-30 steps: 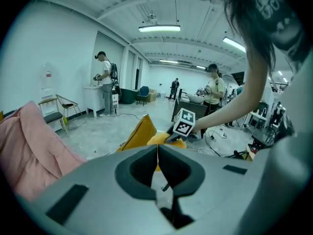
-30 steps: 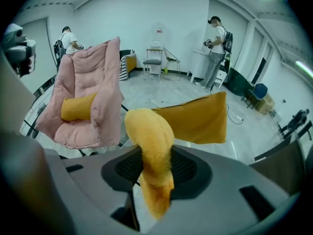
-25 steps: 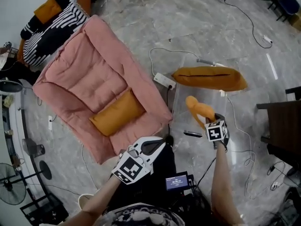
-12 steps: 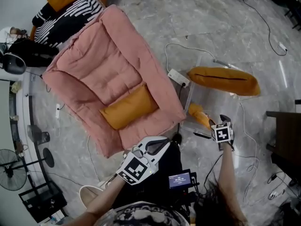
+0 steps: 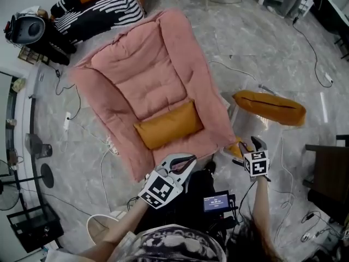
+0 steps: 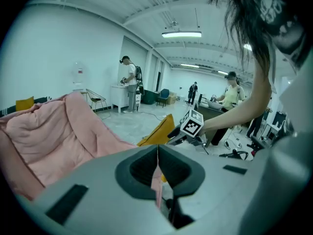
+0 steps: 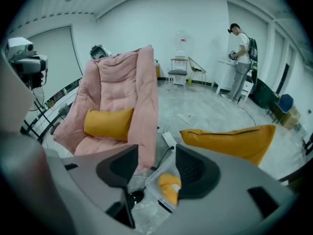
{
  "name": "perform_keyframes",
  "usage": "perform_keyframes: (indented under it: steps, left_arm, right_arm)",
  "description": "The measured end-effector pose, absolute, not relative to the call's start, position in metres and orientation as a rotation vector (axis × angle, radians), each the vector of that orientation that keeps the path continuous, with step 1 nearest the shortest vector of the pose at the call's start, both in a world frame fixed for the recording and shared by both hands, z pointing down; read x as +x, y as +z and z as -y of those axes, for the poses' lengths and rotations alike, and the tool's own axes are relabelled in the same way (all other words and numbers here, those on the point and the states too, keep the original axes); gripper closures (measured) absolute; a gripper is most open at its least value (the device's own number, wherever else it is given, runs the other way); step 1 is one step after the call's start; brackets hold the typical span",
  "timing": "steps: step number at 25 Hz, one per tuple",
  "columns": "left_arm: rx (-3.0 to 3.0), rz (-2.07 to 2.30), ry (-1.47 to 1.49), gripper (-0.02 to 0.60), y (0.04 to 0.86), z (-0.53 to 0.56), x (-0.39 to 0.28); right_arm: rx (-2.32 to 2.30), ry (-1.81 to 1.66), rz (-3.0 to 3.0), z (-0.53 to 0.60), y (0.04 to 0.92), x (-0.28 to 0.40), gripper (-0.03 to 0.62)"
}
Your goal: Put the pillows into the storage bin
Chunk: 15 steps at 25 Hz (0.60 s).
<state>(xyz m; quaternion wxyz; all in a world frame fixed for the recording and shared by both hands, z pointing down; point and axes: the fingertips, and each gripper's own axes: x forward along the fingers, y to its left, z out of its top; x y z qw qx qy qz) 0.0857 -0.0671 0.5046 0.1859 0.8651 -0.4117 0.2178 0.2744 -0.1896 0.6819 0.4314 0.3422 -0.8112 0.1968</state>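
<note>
Your right gripper [image 7: 156, 166]: fingers stand apart, having just swung wide and eased in a touch, with nothing between them. Straight below, the small orange pillow [image 7: 169, 186] lies inside the clear storage bin [image 7: 151, 187], which stands on the floor off the front right corner of the pink lounger [image 5: 155, 81]. Your left gripper [image 6: 157, 166]: fingers pressed together, empty. A larger orange pillow [image 5: 270, 107] sits at the bin's far rim; whether it rests on the rim or lies behind it, can't tell. Another orange pillow [image 5: 169, 125] lies across the lounger's seat near its front edge. This reads as between pillows: one in, two to go. Next, likely: open your left fingers, reach over that front edge, pinch deep into the soft pillow.
</note>
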Motion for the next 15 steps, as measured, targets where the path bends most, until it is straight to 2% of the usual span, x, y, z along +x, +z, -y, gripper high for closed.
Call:
perform_keyframes:
  steps: [7, 15]
  left_arm:
    - [2.467, 1.128, 0.66, 0.568, 0.516, 0.027, -0.004]
    - [2.294, 1.345, 0.598, 0.568, 0.527, -0.013, -0.116]
  right_arm:
    - [0.733, 0.425, 2.097, 0.154, 0.659, 0.146, 0.352]
    - [0.441, 0.373, 2.162, 0.108, 0.67, -0.014, 0.359]
